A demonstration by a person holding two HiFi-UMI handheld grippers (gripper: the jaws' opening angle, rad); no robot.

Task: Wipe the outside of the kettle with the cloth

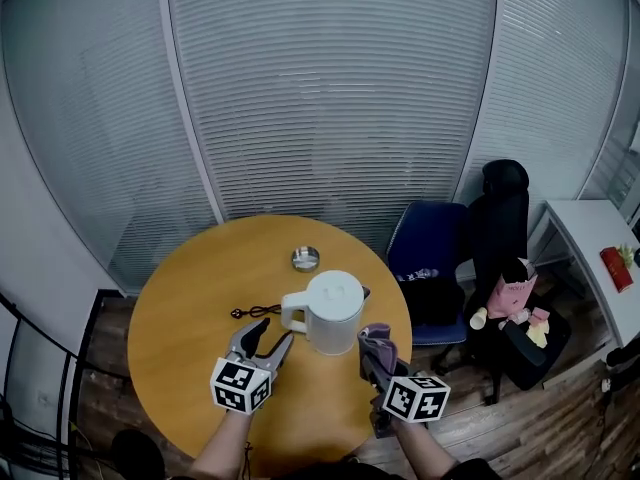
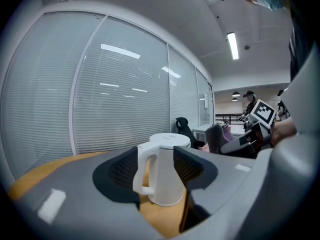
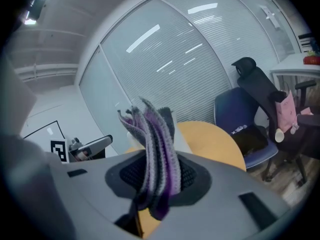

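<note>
**A:** What's over on the left?

**B:** A glass wall (image 1: 330,98) with closed blinds curves round the back of the room. In front of it a round wooden table (image 1: 180,298) stands on a plank floor (image 1: 520,423). A thin black cord (image 1: 255,312) with a plug lies on the tabletop, left of centre.

**A:** And the left gripper?

**B:** The left gripper (image 1: 276,332) hangs over the near part of the table. Its jaws are spread apart and the pads press on nothing. Its tips point at the kettle's handle and stop just short of it.

**A:** Where does the kettle stand?

**B:** The white kettle (image 1: 333,313) is upright on the table, a little right of centre, with its lid on and its handle turned to the left. Behind it, and apart from it, sits a small round metal dish (image 1: 305,258).

**A:** The right gripper?

**B:** The right gripper (image 1: 380,358) is just right of the kettle. Its jaws are clamped on a purple and grey cloth (image 1: 376,336), which sticks up from the pads in folds. The cloth is close beside the kettle's wall, but I can't tell if it touches.

**A:** And beyond the table?

**B:** A blue chair (image 1: 428,253) is drawn up to the table's right edge. Next comes a black office chair (image 1: 503,218) with a pink soft toy (image 1: 512,293) on it. At the far right is a white desk (image 1: 585,233) with a red thing (image 1: 616,268) on it.
</note>
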